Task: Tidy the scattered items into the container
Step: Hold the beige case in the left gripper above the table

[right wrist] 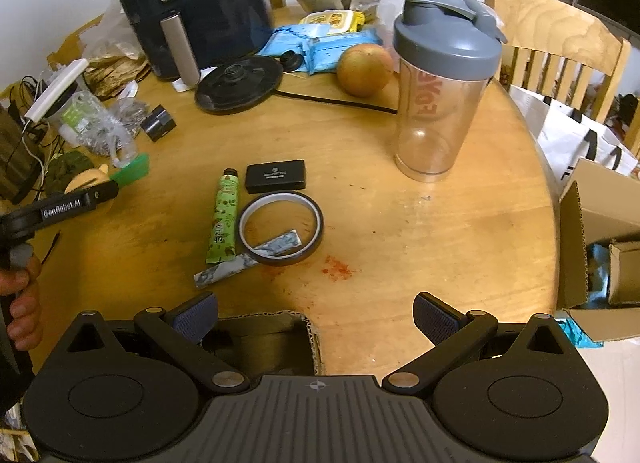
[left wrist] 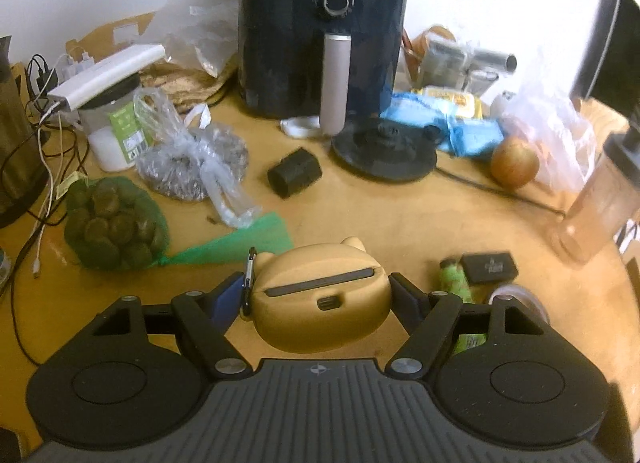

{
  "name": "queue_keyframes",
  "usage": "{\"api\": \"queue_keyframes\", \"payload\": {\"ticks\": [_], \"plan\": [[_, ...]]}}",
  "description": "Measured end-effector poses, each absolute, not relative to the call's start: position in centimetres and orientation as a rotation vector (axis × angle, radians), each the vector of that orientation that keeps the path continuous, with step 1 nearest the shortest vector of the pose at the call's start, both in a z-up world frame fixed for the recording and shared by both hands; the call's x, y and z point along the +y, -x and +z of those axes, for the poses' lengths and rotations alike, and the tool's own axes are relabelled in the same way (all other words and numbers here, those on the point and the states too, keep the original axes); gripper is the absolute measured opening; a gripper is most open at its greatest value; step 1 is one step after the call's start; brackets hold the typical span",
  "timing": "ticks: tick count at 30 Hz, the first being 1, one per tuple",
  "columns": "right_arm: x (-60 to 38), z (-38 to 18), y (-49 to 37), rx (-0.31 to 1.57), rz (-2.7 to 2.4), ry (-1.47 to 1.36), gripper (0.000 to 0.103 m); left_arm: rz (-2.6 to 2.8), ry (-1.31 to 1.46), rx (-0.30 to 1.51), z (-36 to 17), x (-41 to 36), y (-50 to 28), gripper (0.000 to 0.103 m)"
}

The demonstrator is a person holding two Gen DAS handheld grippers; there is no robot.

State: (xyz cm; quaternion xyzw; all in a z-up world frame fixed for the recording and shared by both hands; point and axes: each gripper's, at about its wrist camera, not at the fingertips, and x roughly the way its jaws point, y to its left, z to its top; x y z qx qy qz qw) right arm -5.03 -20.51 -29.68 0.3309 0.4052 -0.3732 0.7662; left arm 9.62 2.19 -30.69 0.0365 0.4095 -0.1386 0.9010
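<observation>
The left gripper (left wrist: 320,295) is closed on a tan bear-shaped case (left wrist: 320,299), its blue pads pressing both sides, and a small carabiner (left wrist: 250,283) hangs off the case's left edge. The case is held above the wooden table (left wrist: 380,215), well in front of the black air fryer (left wrist: 320,31). Between the case and the fryer lie a black cylindrical cap (left wrist: 294,173) and a round black kettle base (left wrist: 384,151); left of the fryer sit a knotted plastic bag (left wrist: 192,167) and a green net of dark round fruit (left wrist: 112,223). The right gripper (right wrist: 316,319) is spread wide with nothing between its fingers, hovering over a torn cardboard edge (right wrist: 280,339) at the near table rim. In front of the fryer, toward this gripper, lie a green tube (right wrist: 224,219), a small black box (right wrist: 276,175), a tape ring (right wrist: 280,229) and a foil sachet (right wrist: 244,259). A clear shaker bottle (right wrist: 440,79) stands right of the fryer beside an orange fruit (right wrist: 364,69). An open cardboard box (right wrist: 600,247) sits off the table's right edge.
</observation>
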Motion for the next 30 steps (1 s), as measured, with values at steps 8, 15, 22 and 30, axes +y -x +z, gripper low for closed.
{"api": "queue_keyframes", "payload": {"ticks": [8,15,22,30], "plan": [[-19.6,-30.0,4.8,0.901,-0.772,-0.701,0.103,-0.332,-0.177,0.955,-35.4,3.6,-8.6,0.076],[-19.3,-30.3,5.6,0.919,-0.780,-0.703,0.103,-0.326,-0.142,0.973,-36.7,4.6,-8.2,0.081],[-19.3,-30.3,5.7,0.925,-0.781,-0.700,0.103,-0.218,-0.059,1.005,-36.6,4.7,-8.8,0.083],[-19.1,-30.2,5.8,0.930,-0.789,-0.700,0.103,-0.156,0.038,1.051,-36.4,4.8,-8.8,0.083]]}}
